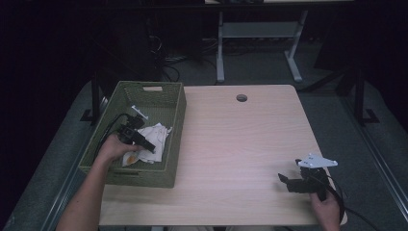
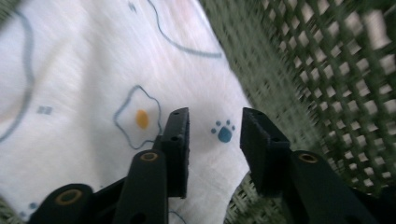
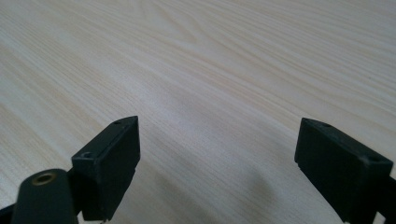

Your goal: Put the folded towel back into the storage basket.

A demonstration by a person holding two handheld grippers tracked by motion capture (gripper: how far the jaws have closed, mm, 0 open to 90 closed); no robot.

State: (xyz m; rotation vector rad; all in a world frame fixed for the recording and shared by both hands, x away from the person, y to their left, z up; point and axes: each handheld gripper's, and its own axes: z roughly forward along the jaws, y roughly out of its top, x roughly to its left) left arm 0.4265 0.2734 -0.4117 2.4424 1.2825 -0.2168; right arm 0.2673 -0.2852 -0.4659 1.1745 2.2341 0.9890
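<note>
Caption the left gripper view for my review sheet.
Left gripper, jaws apart, poised over a printed white cloth in the green basket.

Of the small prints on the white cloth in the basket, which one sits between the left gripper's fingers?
The blue paw print on the white printed cloth. It shows in the gap between the fingers, while the fried-egg print with its orange yolk lies off to one side.

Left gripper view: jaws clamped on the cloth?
No. The left gripper stands with its jaws apart over the white printed cloth in the green basket, the paw print showing in the gap.
</note>
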